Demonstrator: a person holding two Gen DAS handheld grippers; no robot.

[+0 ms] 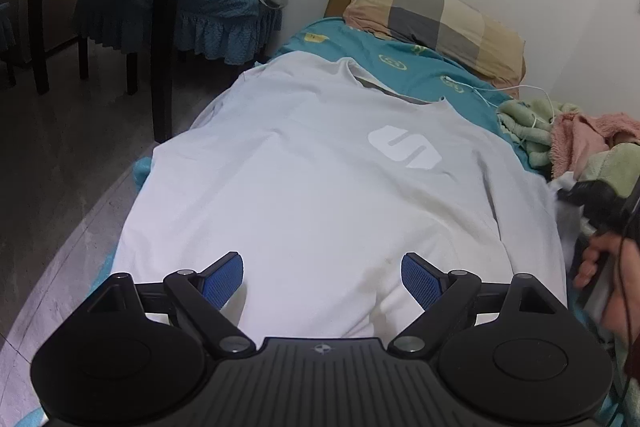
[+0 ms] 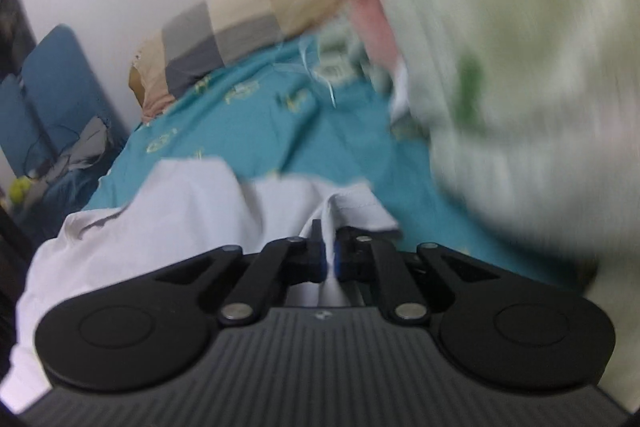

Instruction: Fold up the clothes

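A white T-shirt (image 1: 320,187) with a pale logo lies spread flat on the teal bed sheet (image 1: 420,67), collar toward the pillow. My left gripper (image 1: 322,277) is open and empty, hovering over the shirt's near part. My right gripper (image 2: 329,259) is shut on a fold of the white T-shirt (image 2: 180,211) at its edge, with the cloth pinched between the blue pads. The right wrist view is blurred by motion. The right gripper also shows in the left wrist view (image 1: 596,203), at the shirt's right edge.
A checked pillow (image 1: 436,15) lies at the head of the bed against the white wall. A heap of green and pink fleece clothes (image 1: 568,135) sits at the right beside the shirt. A blue-covered chair (image 1: 192,11) and dark table legs (image 1: 164,67) stand left of the bed.
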